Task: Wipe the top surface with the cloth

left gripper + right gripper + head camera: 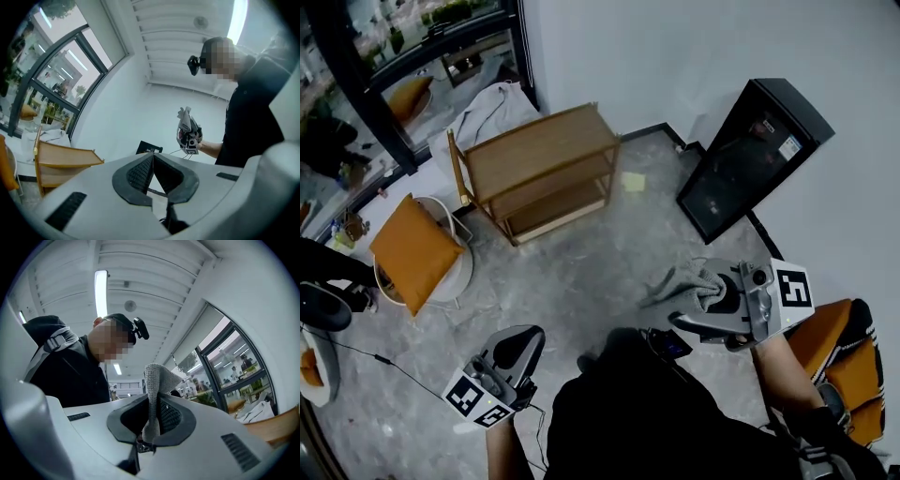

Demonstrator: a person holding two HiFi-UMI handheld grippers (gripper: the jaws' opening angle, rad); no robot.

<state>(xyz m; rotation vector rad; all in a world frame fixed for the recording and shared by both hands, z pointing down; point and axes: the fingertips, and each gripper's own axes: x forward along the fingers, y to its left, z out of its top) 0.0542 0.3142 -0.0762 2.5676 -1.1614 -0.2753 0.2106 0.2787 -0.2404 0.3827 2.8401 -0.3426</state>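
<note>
A grey cloth [680, 285] is clamped in my right gripper [712, 298], held in the air at the lower right of the head view, well away from the wooden shelf unit [542, 150] whose flat top is bare. In the right gripper view the cloth [151, 385] stands up between the shut jaws of the right gripper [152, 404]. My left gripper [523, 345] hangs at lower left, jaws shut with nothing in them; in its own view the left gripper [153, 156] points up toward the right gripper [189, 136] and the shelf unit [63, 159].
A black cabinet [750, 155] leans by the wall at right. A chair with an orange cushion [412, 251] stands left of the shelf. A yellow note [634, 181] lies on the floor. Pale fabric [487, 111] lies behind the shelf by the window.
</note>
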